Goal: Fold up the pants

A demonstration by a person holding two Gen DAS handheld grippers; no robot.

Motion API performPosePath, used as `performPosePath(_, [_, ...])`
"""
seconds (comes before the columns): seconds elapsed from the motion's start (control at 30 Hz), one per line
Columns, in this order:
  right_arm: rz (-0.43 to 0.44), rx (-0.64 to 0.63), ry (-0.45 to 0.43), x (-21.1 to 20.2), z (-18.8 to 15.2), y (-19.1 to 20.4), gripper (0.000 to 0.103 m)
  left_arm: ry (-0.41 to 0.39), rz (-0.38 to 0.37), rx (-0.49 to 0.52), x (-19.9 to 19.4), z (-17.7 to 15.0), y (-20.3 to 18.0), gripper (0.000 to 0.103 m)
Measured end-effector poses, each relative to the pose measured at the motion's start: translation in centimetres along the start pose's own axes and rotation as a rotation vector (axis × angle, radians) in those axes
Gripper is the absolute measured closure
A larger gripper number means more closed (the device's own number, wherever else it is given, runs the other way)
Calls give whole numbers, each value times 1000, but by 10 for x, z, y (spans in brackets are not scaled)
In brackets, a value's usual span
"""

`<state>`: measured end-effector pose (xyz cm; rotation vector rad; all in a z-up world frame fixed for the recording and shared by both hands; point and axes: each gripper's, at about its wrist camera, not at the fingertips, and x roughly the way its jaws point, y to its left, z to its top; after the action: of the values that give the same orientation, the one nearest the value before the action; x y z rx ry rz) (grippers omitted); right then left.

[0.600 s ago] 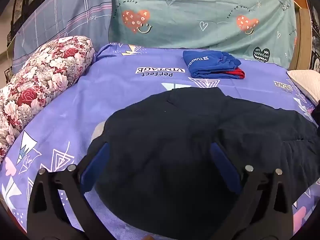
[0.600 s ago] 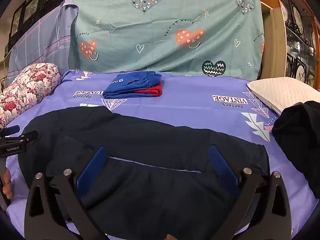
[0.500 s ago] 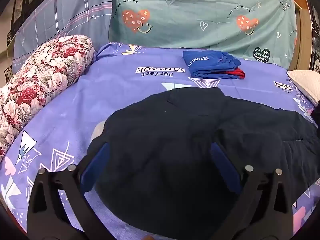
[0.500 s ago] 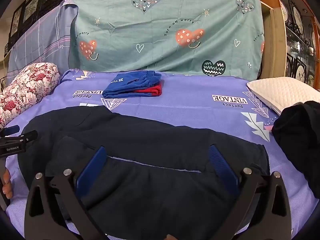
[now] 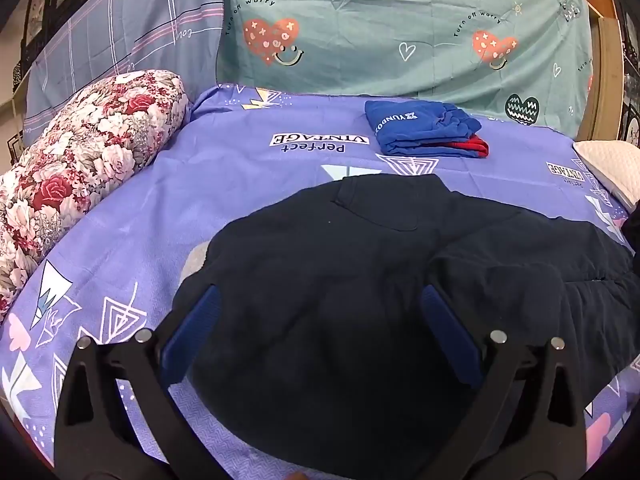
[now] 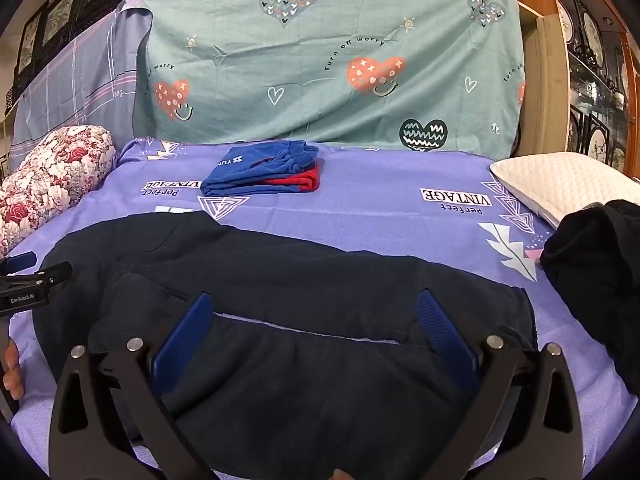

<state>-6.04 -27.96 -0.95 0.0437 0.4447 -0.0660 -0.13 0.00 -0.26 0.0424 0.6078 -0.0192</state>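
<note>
Dark navy pants (image 5: pixel 340 280) lie spread across the purple bed sheet (image 5: pixel 224 184), waist end toward the left, legs running right. In the right wrist view the pants (image 6: pixel 304 280) show both legs with a narrow strip of sheet between them. My left gripper (image 5: pixel 318 300) is open and empty, hovering just above the waist part. My right gripper (image 6: pixel 314 306) is open and empty above the leg part. The left gripper also shows in the right wrist view (image 6: pixel 20 266) at the far left edge.
Folded blue and red clothes (image 5: pixel 428 132) lie at the back of the bed. A floral bolster (image 5: pixel 80 160) lies on the left. A white pillow (image 6: pixel 560 180) and another dark garment (image 6: pixel 600 280) sit on the right. Teal heart-print cloth (image 6: pixel 328 60) hangs behind.
</note>
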Motion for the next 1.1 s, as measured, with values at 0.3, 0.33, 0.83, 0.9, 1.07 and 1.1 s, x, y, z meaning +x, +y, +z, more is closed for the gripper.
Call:
performPosePath(0.3, [-18,-2,-2,-2,0,1,1,-12,4,-7,-4,2,0,2])
performPosePath(0.33, [-19,-2,-2,-2,0,1,1,-11,2,-6,-3,3,1,2])
performPosePath(0.83, [-26,5,5,-3,2,3,1,-7,-4,-10,-3,3,2,2])
performPosePath(0.9, [-26,5,5,-3,1,3,1,-8,-5,-11,-4,3,1,2])
performPosePath(1.07, [-27,4,3,-3,1,3,1,-8,-6,-12,-3,3,0,2])
performPosePath(1.1, [-27,5,4,-3,1,2,1,-8,-6,-13,-3,3,0,2])
